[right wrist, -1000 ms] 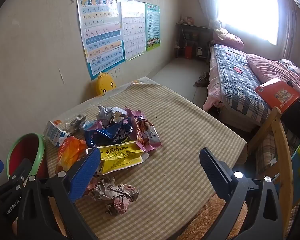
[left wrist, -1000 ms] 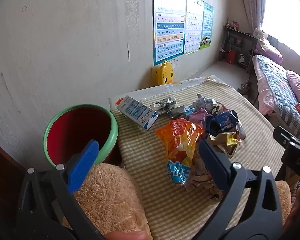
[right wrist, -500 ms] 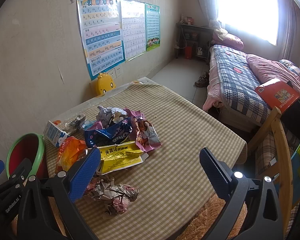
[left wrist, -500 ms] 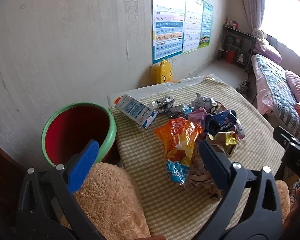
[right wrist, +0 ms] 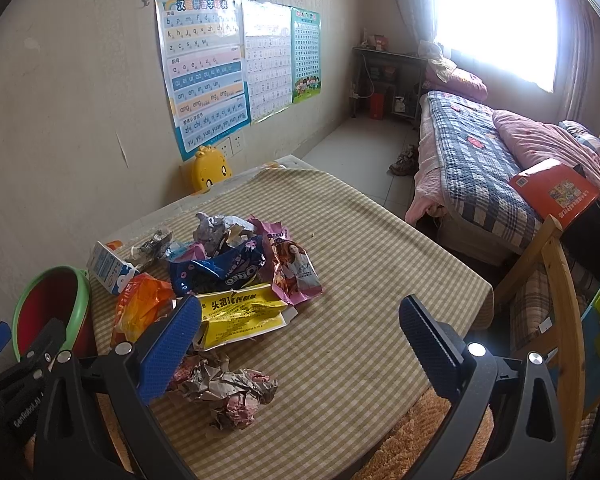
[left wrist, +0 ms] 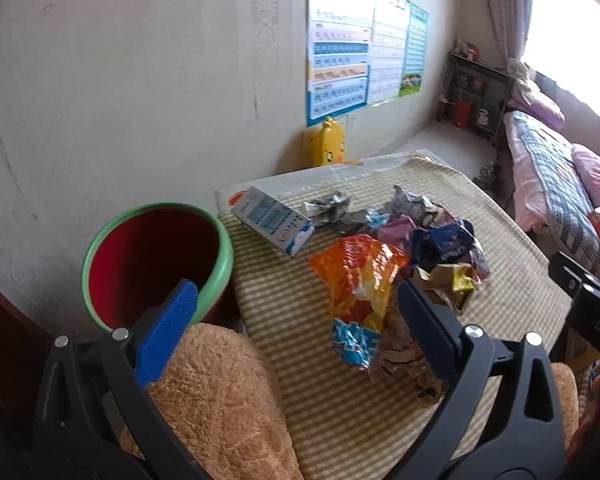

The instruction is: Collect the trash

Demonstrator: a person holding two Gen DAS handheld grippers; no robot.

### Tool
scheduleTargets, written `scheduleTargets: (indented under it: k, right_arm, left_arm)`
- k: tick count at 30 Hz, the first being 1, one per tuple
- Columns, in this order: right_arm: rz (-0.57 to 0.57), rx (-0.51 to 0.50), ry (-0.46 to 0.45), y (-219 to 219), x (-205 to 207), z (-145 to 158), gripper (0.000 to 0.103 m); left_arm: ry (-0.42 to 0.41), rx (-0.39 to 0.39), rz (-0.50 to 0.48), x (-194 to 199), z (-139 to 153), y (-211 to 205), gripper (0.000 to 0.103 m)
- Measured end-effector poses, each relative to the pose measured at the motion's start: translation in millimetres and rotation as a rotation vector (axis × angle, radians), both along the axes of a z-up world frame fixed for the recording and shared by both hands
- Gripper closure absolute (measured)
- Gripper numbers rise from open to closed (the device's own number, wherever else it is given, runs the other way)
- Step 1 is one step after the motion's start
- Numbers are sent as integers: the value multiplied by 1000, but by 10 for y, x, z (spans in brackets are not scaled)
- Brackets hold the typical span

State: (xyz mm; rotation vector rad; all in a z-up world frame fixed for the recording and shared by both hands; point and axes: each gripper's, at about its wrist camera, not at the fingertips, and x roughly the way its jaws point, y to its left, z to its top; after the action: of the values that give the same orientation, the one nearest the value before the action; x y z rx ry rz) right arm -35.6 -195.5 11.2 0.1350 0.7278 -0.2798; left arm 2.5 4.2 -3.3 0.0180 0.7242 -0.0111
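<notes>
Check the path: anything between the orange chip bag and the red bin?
Nothing visible. The orange chip bag lies on the checked tablecloth with bare cloth up to the edge; the red bin stands open just past it. The milk carton sits off-line.

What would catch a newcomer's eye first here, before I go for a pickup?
The heap of crumpled wrappers on the checked tablecloth, with a yellow packet and a blue cookie bag on top. Next, the red bucket with a green rim at the table's left edge, beside a milk carton. Both grippers, left and right, hang open, holding nothing.
</notes>
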Motion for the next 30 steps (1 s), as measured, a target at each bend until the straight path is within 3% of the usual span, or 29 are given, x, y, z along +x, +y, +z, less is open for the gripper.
scheduleTargets:
  k: [11, 17, 30]
  right_arm:
    - [-3, -15, -1, 19, -4, 33, 8]
    - [4, -20, -8, 37, -30, 67, 8]
    - [6, -19, -22, 68, -66, 97, 8]
  left_arm:
    - [-123, 104, 60, -60, 125, 19, 5]
    - [-74, 8, 66, -39, 174, 98, 5]
    - [-56, 9, 42, -74, 185, 106, 5]
